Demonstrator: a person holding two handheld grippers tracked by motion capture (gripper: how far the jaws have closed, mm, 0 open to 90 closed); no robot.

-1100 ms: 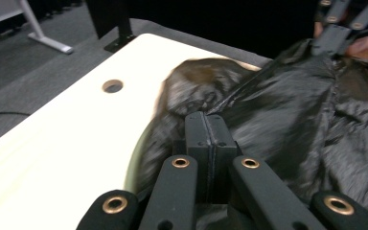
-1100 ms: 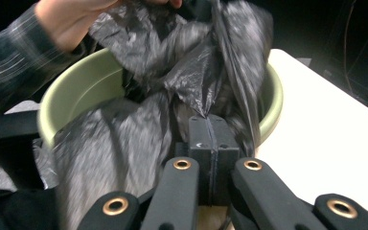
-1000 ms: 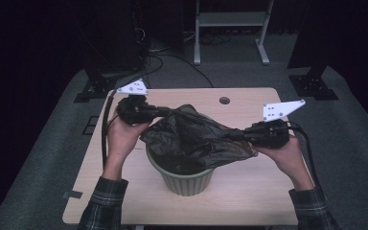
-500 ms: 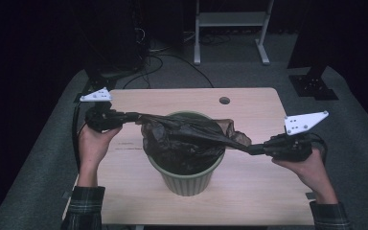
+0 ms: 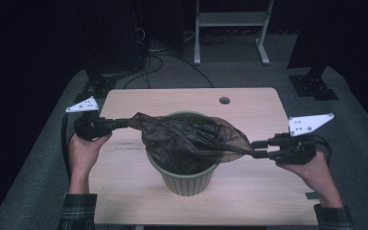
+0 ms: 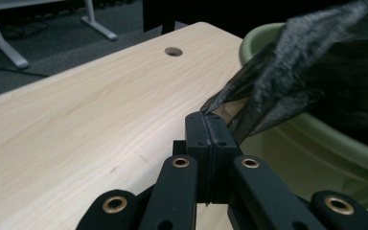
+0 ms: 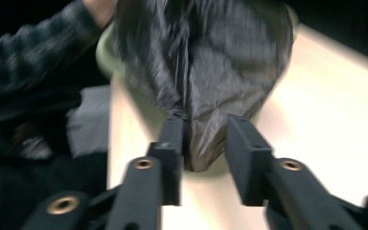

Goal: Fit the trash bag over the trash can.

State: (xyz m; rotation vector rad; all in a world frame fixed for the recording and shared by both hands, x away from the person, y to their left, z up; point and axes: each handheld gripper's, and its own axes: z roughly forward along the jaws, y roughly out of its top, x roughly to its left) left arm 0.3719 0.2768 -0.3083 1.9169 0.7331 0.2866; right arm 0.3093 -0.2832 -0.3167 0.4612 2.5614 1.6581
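Bag (image 5: 191,139): stretched over bin (image 5: 187,175).
Left gripper (image 5: 124,122): clenched on bag.
Right gripper (image 5: 258,148): just opening, bag apparently loose between.
Advice: seat rim evenly.

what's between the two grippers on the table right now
In the high view, the green bin stands between the left gripper and right gripper, with the black bag stretched over its mouth from one to the other.
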